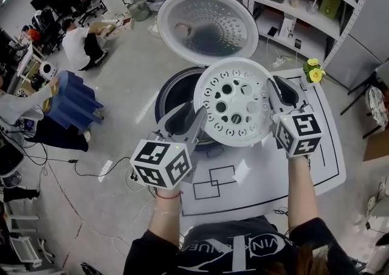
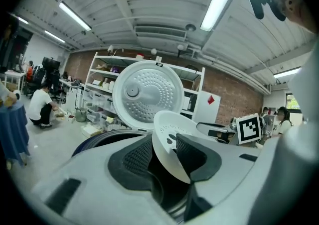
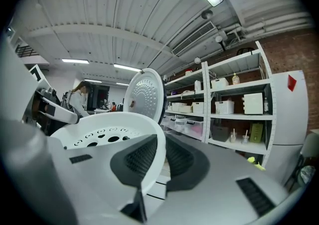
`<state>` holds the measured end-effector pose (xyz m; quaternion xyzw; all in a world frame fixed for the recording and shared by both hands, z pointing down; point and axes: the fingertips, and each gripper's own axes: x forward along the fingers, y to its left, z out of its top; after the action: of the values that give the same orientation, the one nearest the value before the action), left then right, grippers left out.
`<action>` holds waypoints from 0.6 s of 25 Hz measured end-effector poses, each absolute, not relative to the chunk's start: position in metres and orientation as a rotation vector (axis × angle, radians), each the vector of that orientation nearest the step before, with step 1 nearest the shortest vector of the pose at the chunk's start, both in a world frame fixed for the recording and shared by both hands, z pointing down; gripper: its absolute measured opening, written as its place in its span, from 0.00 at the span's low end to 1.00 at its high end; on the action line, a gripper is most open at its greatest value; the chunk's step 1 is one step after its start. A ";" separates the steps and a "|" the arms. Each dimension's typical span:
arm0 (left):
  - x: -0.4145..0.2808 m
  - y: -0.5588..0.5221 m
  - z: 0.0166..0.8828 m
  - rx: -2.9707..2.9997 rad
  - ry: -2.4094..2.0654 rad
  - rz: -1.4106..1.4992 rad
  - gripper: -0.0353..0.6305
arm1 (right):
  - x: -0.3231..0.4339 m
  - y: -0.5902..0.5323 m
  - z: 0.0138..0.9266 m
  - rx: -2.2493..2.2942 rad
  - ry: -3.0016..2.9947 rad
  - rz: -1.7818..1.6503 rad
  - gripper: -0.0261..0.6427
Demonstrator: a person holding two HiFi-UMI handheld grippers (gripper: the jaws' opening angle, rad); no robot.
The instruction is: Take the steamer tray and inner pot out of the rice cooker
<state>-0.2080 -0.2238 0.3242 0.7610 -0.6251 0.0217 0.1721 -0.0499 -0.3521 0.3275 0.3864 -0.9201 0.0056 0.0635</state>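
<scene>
One steamer tray (image 1: 234, 100), probably light and stiff: right tongs (image 1: 271, 88) clench its thin rim; left tongs (image 1: 193, 112) gape around the opposite edge.

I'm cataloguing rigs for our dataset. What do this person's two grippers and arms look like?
The left gripper and right gripper are pale grey moulded shells with dark, textured pads. Each carries a cube with black-and-white square markers. The person wears a black short-sleeved T-shirt with pale lettering and a red wristband on the left wrist.
</scene>
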 end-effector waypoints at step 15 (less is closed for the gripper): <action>-0.129 -0.256 0.316 2.273 -1.659 0.038 0.19 | 0.045 -0.358 0.330 1.378 -2.753 0.134 0.11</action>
<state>-0.1292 -0.2563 0.3159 0.7968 -0.5817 0.0133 0.1629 0.0448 -0.3582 0.3304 0.4469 -0.8930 0.0435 0.0300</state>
